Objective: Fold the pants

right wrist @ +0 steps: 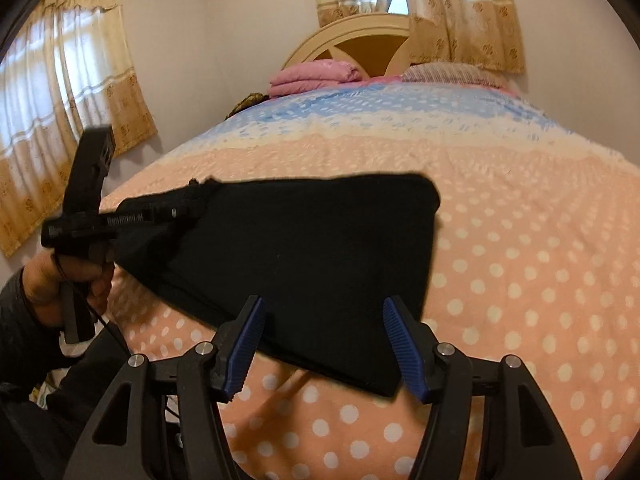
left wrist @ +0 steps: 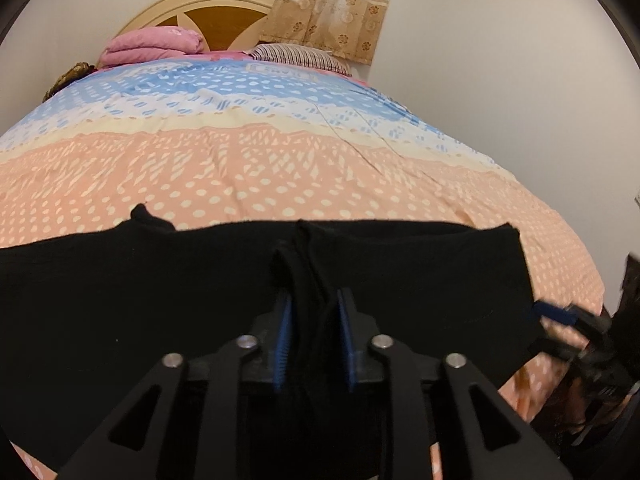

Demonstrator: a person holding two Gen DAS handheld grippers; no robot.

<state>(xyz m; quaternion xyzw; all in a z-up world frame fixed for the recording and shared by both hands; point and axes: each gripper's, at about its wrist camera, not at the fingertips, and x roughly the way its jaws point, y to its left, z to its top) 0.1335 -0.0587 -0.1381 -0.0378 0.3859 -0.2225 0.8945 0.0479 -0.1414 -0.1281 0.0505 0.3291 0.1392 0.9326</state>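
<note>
The black pants lie folded in a flat block on the polka-dot bedspread. In the left wrist view the pants fill the lower frame. My left gripper is shut on a bunched fold of the black cloth at the pants' near edge. It also shows in the right wrist view at the pants' left corner, held by a hand. My right gripper is open, its blue-padded fingers spread just above the pants' near edge, holding nothing. It shows at the right edge of the left wrist view.
A folded pink blanket and a striped pillow lie at the head of the bed by the round headboard. Curtained windows are on the left and far walls. The bedspread stretches past the pants.
</note>
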